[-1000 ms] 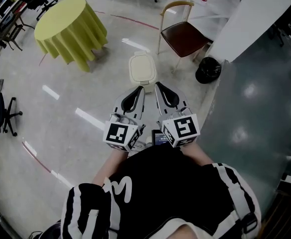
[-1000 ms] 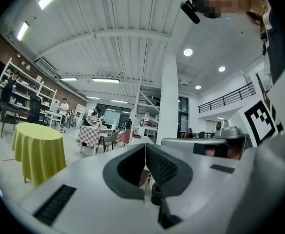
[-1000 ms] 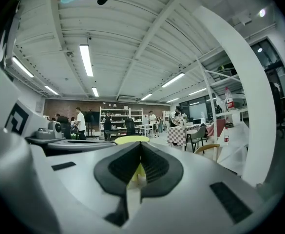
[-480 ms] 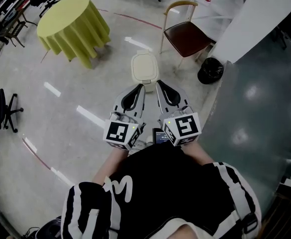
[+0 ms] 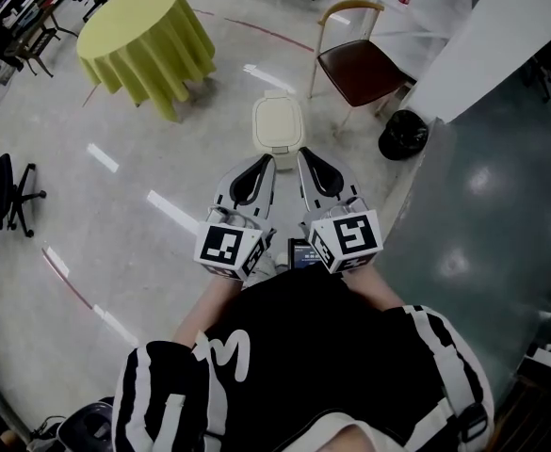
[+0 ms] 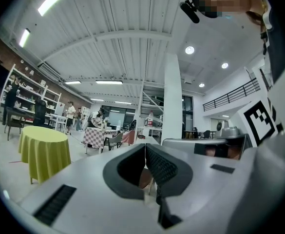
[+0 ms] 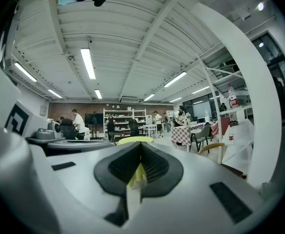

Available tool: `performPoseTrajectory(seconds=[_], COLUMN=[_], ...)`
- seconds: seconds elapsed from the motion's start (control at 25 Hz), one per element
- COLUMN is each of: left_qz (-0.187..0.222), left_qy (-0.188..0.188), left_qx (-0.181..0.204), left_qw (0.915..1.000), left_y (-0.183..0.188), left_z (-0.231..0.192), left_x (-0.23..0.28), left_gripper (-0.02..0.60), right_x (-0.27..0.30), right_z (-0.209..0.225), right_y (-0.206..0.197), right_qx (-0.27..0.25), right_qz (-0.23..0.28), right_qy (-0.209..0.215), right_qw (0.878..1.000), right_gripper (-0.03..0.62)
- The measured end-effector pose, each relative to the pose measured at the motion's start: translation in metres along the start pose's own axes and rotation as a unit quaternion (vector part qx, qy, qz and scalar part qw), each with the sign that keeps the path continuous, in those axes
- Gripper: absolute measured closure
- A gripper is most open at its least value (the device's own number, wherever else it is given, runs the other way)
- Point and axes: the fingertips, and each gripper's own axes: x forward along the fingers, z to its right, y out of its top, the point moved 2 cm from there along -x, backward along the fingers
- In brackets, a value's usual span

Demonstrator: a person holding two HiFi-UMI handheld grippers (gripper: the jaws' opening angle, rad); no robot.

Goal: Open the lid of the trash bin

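Left gripper (image 5: 260,163) and right gripper (image 5: 305,157) are being held side by side, low before the person's black, white-striped top (image 5: 332,365), both pointing to 12 o'clock. Each pair of fingers is pressing together with nothing caught between (both gripper views are confirming this). The cream plastic trash bin (image 5: 278,128) is standing on the grey floor (image 5: 162,252) at 12 o'clock, just beyond the tips and apart from them, its lid (image 5: 278,111) lying flat and shut. A round table under a yellow-green cloth (image 5: 146,40) is sitting at 10 o'clock, a brown-seated chair with a yellow frame (image 5: 355,64) at 1 o'clock.
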Motion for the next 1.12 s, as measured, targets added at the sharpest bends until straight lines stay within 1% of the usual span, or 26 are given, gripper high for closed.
performPoseTrajectory(seconds=[0.12,0.32,0.52,0.84,1.12], left_qz=[0.006,0.002,-0.004,0.005,0.004], left_qy=[0.002,0.001,0.01,0.007,0.002], left_qx=[0.004,0.004,0.004,0.01,0.009], left_qw=[1.0,1.0,0.9999,0.9999,0.9999], left_y=[0.006,0.002,0.003,0.004,0.003], left_z=[0.003,0.006,0.006,0.008,-0.001], left_x=[0.0,-0.001,-0.001,0.009,0.024], left_gripper=[0.571,0.571,0.571,0.571,0.571], right_x=[-0.003,-0.005,-0.004,-0.002,0.013], right_z=[0.0,0.001,0.003,0.012,0.021], right_y=[0.007,0.004,0.004,0.008,0.008], right_qx=[-0.001,0.004,0.005,0.003,0.0], right_qz=[0.006,0.004,0.004,0.01,0.01], right_qy=[0.003,0.006,0.009,0.005,0.001], right_qw=[1.0,1.0,1.0,1.0,1.0], right_gripper=[0.583,0.583,0.583,0.583,0.583])
